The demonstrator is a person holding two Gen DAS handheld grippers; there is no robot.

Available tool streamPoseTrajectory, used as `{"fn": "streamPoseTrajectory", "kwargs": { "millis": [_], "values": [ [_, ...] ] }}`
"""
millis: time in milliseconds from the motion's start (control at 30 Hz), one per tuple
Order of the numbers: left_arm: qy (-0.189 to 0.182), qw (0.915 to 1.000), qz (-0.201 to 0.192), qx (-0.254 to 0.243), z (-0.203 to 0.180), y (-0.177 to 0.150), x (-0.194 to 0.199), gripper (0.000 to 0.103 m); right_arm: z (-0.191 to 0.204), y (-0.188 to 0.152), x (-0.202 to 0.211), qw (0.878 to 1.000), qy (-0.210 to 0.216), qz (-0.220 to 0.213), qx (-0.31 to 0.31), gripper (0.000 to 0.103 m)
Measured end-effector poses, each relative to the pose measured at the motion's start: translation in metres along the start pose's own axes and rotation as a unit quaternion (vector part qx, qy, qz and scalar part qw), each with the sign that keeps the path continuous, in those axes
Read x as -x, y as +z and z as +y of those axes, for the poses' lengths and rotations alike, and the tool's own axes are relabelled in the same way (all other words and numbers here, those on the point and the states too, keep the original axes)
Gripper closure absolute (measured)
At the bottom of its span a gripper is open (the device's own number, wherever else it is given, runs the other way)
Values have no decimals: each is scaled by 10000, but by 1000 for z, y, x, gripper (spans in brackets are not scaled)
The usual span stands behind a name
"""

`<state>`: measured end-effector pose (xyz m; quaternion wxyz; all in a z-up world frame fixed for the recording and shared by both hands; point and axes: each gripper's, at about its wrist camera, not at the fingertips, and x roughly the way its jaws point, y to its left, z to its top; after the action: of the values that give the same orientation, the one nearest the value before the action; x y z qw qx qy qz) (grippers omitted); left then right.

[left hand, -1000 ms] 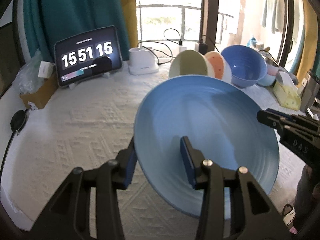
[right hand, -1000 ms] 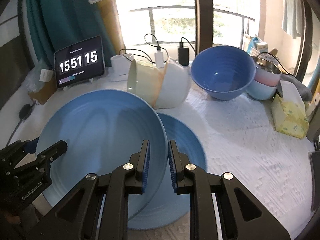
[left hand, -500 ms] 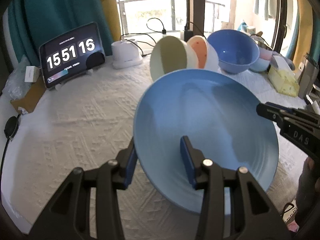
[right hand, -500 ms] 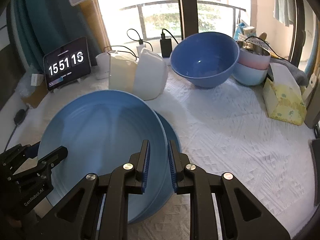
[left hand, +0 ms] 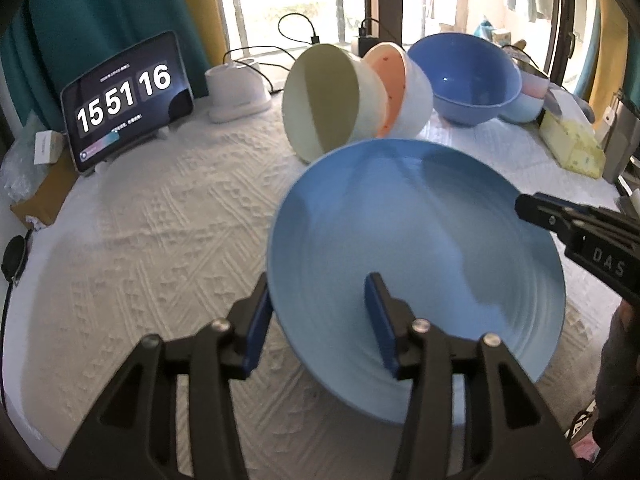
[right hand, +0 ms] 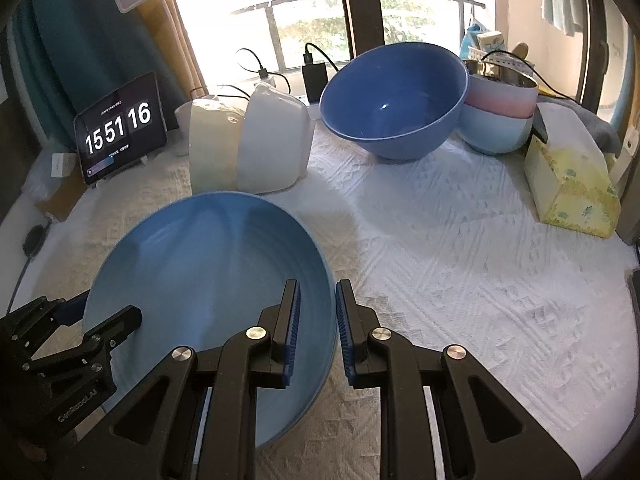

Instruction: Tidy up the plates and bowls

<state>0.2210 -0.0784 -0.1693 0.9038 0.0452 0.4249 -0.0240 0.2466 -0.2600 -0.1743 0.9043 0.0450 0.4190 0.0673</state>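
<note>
Two grippers share one blue plate: the left gripper straddles its near-left rim, jaws just eased a bit wider, pads no longer clearly pinching, while the right gripper is clamped on the right rim. The plate sits tilted over the white textured table. Behind it lie tipped cream and white bowls, then a big blue bowl further right.

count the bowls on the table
5: cream bowl and white bowl nested on their sides mid-table; big blue bowl behind; pink bowl stacked in pale blue bowl, far right. A metal one may sit inside the pink.
</note>
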Motion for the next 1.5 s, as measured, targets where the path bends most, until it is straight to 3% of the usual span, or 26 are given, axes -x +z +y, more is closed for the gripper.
{"fn": "streamPoseTrajectory", "kwargs": {
  "millis": [333,467,633,1033,1233,1433,1500],
  "values": [
    [25,10000,32,-89,3,-1,-1,54,-2,2,-2,10000,-64,1,-56,83],
    [24,9997,-112,231,16,0,5,54,-5,2,0,9999,-74,21,-131,82],
    [123,9985,-158,519,30,3,5,53,-11,1,1,9996,-58,57,-259,72],
    [25,9985,50,546,30,5,-17,53,-14,0,-6,9992,35,211,-336,71],
    [-90,9983,82,573,30,6,-20,53,-17,0,-13,9984,104,351,-428,69],
    [-393,9947,209,924,35,5,-24,53,-15,-1,-19,9976,207,493,-443,68],
    [-515,9930,255,1029,35,5,-25,51,-14,-2,-23,9971,284,552,-449,61]
  ]
}}
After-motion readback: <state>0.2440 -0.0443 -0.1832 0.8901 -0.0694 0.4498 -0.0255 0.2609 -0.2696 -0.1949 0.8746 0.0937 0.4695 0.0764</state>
